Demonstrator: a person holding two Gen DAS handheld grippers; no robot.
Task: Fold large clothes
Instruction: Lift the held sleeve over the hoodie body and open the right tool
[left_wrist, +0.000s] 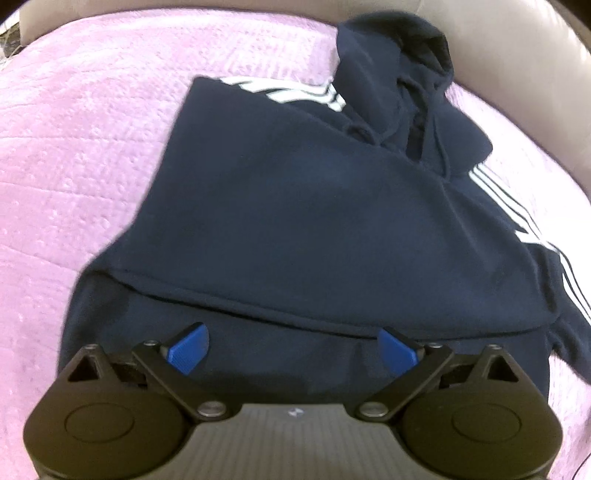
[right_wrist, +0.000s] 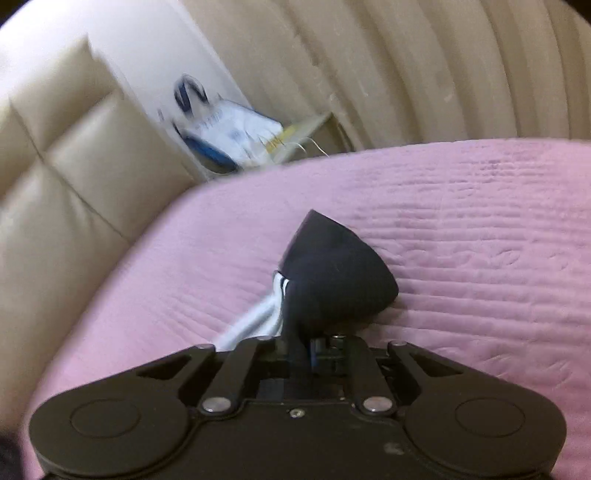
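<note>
A navy hoodie (left_wrist: 314, 229) with white sleeve stripes lies on the pink bedspread (left_wrist: 81, 155), its hood at the far end. One sleeve is folded across the top left; the other trails right. My left gripper (left_wrist: 293, 349) is open just above the hoodie's near hem, blue fingertips (left_wrist: 188, 349) spread wide. My right gripper (right_wrist: 314, 350) is shut on a navy sleeve cuff (right_wrist: 332, 280) with white stripes, which bunches up above the pink bedspread (right_wrist: 461, 240).
A beige padded headboard (right_wrist: 55, 166) runs along the bed's far side. A white and blue bag (right_wrist: 229, 136) sits in the gap beyond the bed's edge. Beige ribbed upholstery (right_wrist: 406, 66) stands behind.
</note>
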